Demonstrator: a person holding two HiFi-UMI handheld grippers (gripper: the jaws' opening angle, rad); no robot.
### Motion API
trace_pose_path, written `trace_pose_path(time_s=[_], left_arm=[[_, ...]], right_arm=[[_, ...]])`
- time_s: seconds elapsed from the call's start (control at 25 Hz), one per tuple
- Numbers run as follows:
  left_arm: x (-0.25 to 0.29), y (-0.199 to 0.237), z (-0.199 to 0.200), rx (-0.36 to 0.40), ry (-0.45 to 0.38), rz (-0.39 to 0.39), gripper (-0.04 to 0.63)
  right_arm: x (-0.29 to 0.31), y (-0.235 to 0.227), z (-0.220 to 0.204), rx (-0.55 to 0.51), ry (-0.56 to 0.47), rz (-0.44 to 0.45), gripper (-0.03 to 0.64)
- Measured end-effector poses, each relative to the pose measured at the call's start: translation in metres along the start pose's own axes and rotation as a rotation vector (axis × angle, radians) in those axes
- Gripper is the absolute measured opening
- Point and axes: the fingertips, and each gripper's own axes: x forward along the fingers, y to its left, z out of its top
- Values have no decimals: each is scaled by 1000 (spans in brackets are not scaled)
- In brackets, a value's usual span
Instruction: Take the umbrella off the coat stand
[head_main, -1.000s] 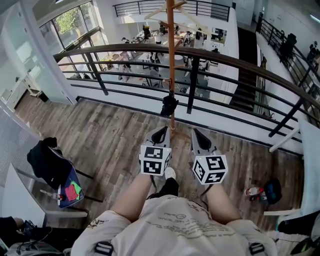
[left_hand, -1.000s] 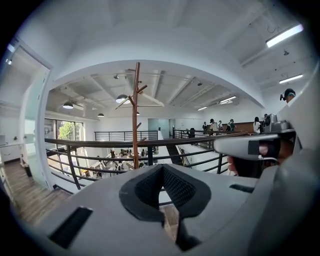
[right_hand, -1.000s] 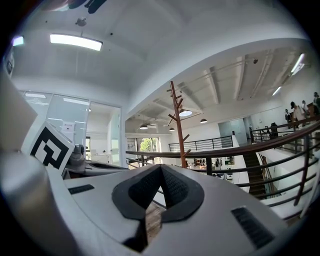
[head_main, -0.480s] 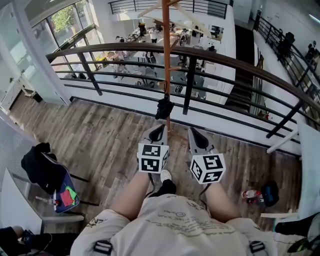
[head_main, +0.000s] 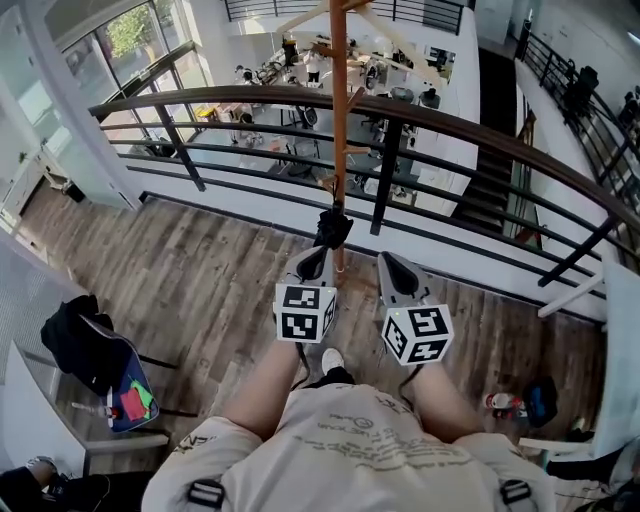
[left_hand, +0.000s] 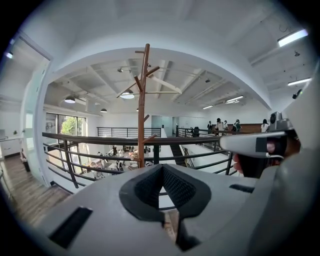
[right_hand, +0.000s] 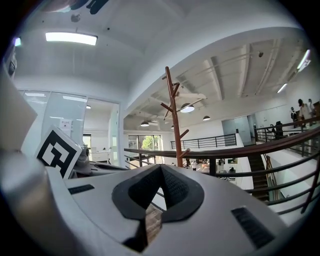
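A wooden coat stand rises in front of the balcony rail. A small black folded umbrella hangs low on its pole. My left gripper is shut and empty, its tip just below the umbrella and close to the pole. My right gripper is shut and empty too, a little to the right of the pole. In the left gripper view the stand stands straight ahead above the shut gripper. The right gripper view has the stand above the shut gripper. The umbrella shows in neither gripper view.
A dark curved railing runs behind the stand, with an open hall far below. A chair with a black garment stands at the left. A small bottle and a dark bag lie on the wooden floor at the right.
The head view has swung slightly. Both grippers stay shut side by side before the stand, and the umbrella still hangs on the pole.
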Motion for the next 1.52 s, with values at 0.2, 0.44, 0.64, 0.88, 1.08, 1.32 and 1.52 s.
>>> trace_pose_path(time_s=[0.2, 0.44, 0.64, 0.88, 1.08, 1.32, 1.52], left_arm=[[37, 25, 8, -15, 16, 8, 5], [59, 55, 11, -24, 4, -1, 5], [116, 81, 14, -37, 31, 1, 5], [151, 110, 2, -37, 44, 4, 5], [172, 125, -8, -43, 56, -21, 5], [195, 129, -28, -33, 57, -48, 11], [220, 134, -45, -26, 37, 13, 38]], right_arm=[[40, -18, 8, -4, 6, -3, 3], [77, -16, 12, -30, 5, -12, 3], [135, -45, 12, -31, 29, -4, 3], [181, -53, 3, -39, 52, -5, 3], [206, -59, -3, -37, 70, -12, 3], [226, -73, -16, -23, 102, -19, 3], [243, -87, -30, -10, 145, -10, 3]])
